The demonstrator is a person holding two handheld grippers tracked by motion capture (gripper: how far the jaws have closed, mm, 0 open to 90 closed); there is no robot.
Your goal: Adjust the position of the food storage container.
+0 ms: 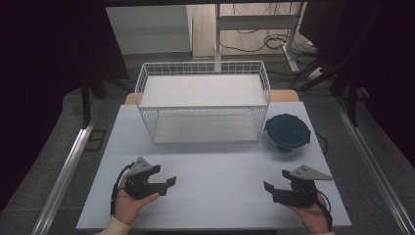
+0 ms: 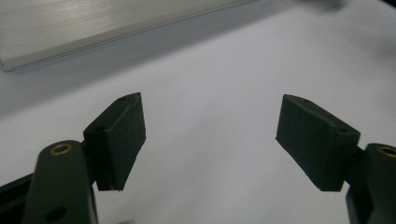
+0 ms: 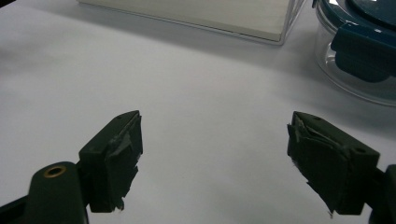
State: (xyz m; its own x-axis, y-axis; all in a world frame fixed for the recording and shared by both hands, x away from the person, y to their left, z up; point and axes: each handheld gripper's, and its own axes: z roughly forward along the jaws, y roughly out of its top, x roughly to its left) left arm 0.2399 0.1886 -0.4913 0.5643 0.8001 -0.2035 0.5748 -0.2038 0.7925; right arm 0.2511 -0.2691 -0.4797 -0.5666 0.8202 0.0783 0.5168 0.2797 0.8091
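While both hands rest low on the white table point(image 1: 215, 191), the left gripper point(image 1: 169, 185) sits at the near left with its jaws spread wide and nothing between them. In the left gripper view the two black pads point(image 2: 119, 140) stand well apart over bare tabletop, with a pale metal rail point(image 2: 93, 28) running along the table's edge beyond them. The left hand point(image 1: 128, 203) cups that gripper from below, a light sleeve point(image 1: 113, 227) at the wrist.

At the near right, the right gripper point(image 1: 269, 190) also has its jaws wide apart and holds nothing, its grey three-cornered plate point(image 1: 307, 173) on top. Its pads point(image 3: 116, 158) look worn and ragged at the edges in the right gripper view.

Nearest to the right gripper is a round container point(image 1: 287, 132) with a dark blue lid, standing on the table's far right, apart from the gripper. The right gripper view shows its clear wall and a blue clip point(image 3: 362, 53) on the lid. Just beside it, to its left, stands a white wire basket point(image 1: 147, 78), upright at the middle of the far side.
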